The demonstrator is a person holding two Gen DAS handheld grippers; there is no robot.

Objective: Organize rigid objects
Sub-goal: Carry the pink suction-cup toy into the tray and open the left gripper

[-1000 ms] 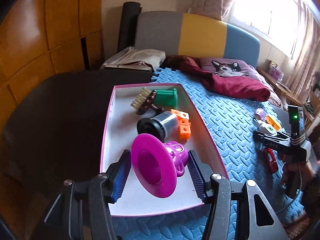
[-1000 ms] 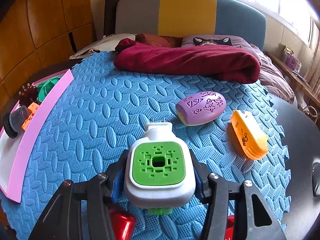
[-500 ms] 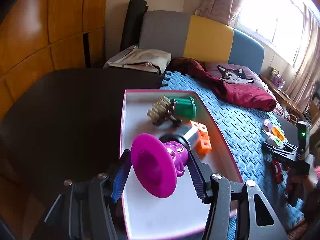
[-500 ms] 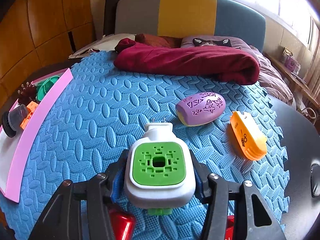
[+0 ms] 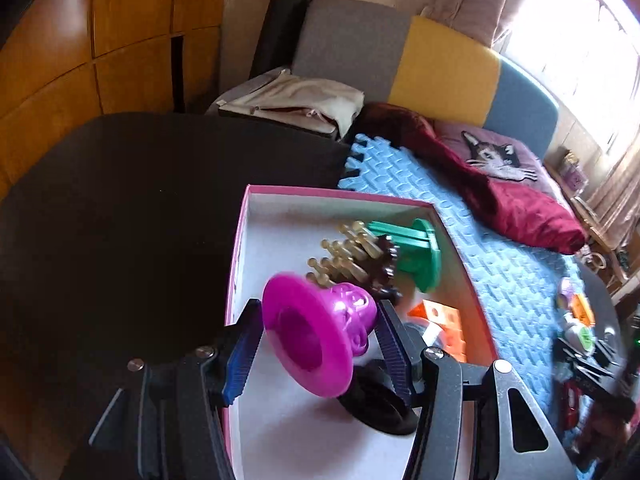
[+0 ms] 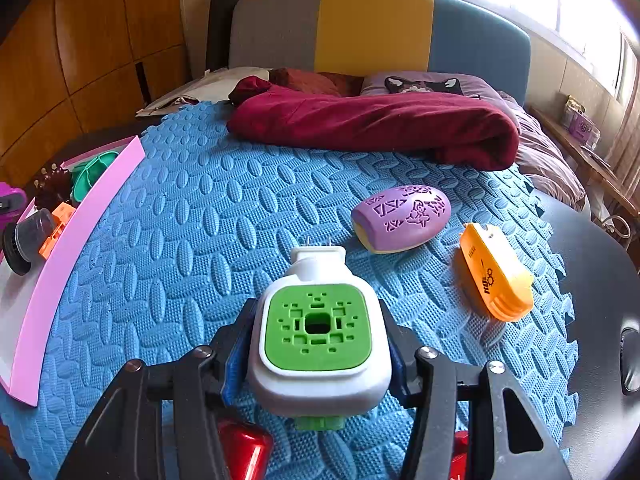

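Observation:
My left gripper [image 5: 320, 344] is shut on a magenta suction-cup toy [image 5: 316, 336] and holds it above the near left part of the pink-rimmed white tray [image 5: 256, 216]. In the tray lie a brown spiky brush [image 5: 360, 258], a green spool [image 5: 416, 252], an orange block [image 5: 440, 320] and a black-capped canister [image 5: 376, 400], partly hidden behind the fingers. My right gripper [image 6: 318, 344] is shut on a white plug-in device with a green face [image 6: 318, 332], over the blue foam mat [image 6: 200, 240]. A purple oval case [image 6: 402, 216] and an orange case [image 6: 494, 272] lie on the mat beyond it.
A dark red blanket [image 6: 372, 124] and a cat-print pillow [image 5: 496, 154] lie at the mat's far end before a grey, yellow and blue headboard [image 6: 376, 24]. Red objects [image 6: 244, 448] sit under the right gripper. The dark table [image 5: 120, 208] extends left of the tray; wooden panels stand behind.
My left gripper has carried the magenta toy leftward over the tray, toward its left rim; the tray's contents now sit right of and behind it. The right gripper and its device have not moved.

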